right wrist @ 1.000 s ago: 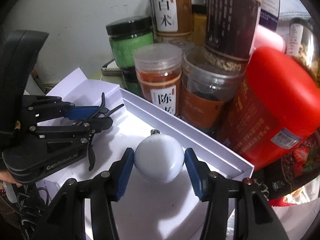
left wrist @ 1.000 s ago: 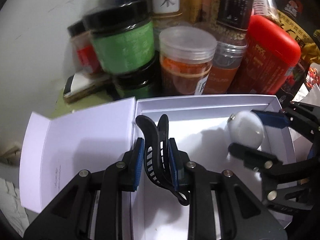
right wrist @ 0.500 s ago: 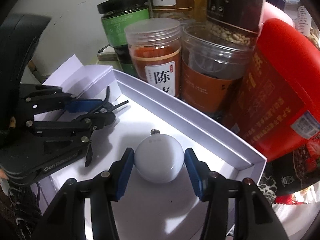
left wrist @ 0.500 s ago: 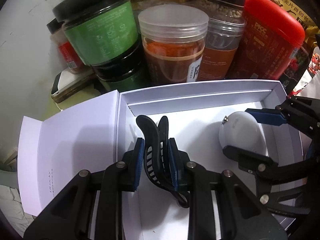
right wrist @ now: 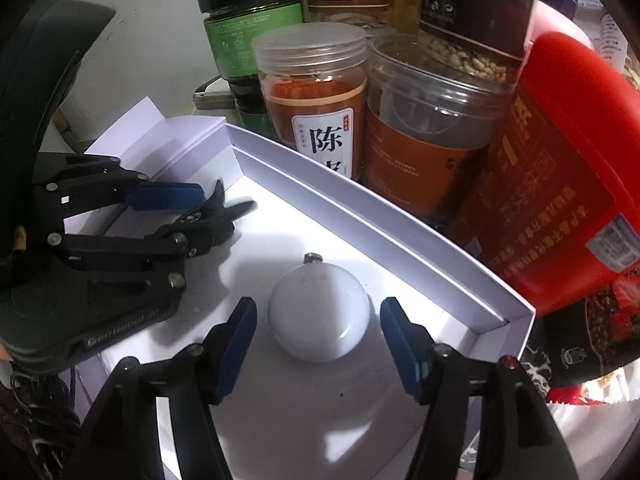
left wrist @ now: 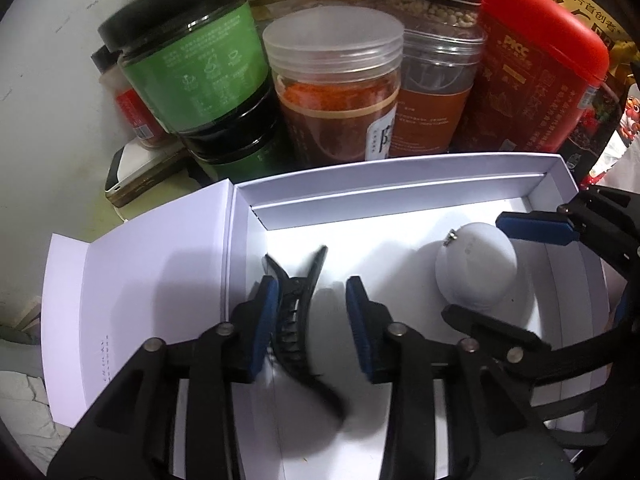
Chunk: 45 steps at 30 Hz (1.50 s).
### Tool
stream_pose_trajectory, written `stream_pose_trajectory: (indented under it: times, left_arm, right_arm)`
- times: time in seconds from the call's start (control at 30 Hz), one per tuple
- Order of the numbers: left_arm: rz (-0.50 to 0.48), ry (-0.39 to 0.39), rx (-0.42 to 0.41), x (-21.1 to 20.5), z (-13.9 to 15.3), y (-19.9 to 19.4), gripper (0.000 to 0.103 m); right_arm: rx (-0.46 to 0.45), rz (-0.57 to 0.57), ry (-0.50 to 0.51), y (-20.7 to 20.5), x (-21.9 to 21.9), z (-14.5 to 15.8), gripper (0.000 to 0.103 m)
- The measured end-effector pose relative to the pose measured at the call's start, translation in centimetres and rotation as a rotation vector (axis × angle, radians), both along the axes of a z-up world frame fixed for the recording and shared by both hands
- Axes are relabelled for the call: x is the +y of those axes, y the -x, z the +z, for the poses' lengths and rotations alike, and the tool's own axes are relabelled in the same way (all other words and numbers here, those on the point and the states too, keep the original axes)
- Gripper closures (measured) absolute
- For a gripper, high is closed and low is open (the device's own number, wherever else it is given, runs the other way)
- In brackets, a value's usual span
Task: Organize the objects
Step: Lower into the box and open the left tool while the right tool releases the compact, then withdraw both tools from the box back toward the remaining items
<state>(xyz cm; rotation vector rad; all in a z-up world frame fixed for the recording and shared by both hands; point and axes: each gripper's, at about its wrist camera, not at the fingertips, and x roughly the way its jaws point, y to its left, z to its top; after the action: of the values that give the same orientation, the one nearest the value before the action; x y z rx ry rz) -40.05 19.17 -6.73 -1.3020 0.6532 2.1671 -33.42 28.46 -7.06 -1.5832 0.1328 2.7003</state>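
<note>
A shallow white box [left wrist: 392,188] [right wrist: 360,216] lies open in front of a row of jars. In its left part a black hair clip [left wrist: 298,320] [right wrist: 216,212] leans against the left pad of my left gripper [left wrist: 312,316] [right wrist: 180,216]. Those jaws are opening, and the right pad stands clear of the clip. A white light bulb [right wrist: 320,316] [left wrist: 476,268] rests on the box floor between the fingers of my right gripper [right wrist: 318,334] [left wrist: 492,268]. Its jaws are opening too, with a gap on each side of the bulb.
Behind the box crowd a green-labelled jar [left wrist: 196,72], a clear jar of orange-red powder [left wrist: 336,92] [right wrist: 316,96], another clear jar [right wrist: 432,128] and a red canister [left wrist: 536,68] [right wrist: 560,184]. The box's lid flap [left wrist: 136,292] lies open to the left.
Both grippers have let go: the left jaws spread off the hair clip, which tipped and dropped to the left, and the right jaws widened away from the bulb, which now lies in the box.
</note>
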Motion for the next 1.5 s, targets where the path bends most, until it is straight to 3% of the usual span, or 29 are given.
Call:
stream_pose_trajectory:
  times: [0.17,0.33,0.63,1.03,1.2,1.5]
  left_arm:
    - [0.014,0.014,0.052,-0.5,1.3,-1.4,0.059]
    - [0.046,-0.044,0.034,-1.1,2.6,-1.7,0.059]
    - [0.085,-0.094,0.111,-3.6,6.6,-4.0,0.059]
    - [0.126,-0.16,0.175,-5.8,12.3,-8.3,0.057]
    - [0.151,-0.176,0.215,-6.9,14.4,-10.2,0.042]
    - [0.171,-0.201,0.284,-8.6,17.7,-14.3,0.033]
  right_arm:
    - [0.011,-0.027,-0.008,-0.8,-0.5,0.7,0.029]
    - [0.047,-0.03,-0.022,-1.9,-1.7,2.8,0.026]
    - [0.11,-0.053,-0.039,-3.3,-3.2,6.6,0.023]
    - [0.197,-0.093,-0.062,-7.5,-2.0,12.1,0.021]
    - [0.237,-0.094,-0.082,-9.7,-2.7,14.4,0.019]
    - [0.282,-0.106,-0.105,-13.4,-3.9,17.5,0.014]
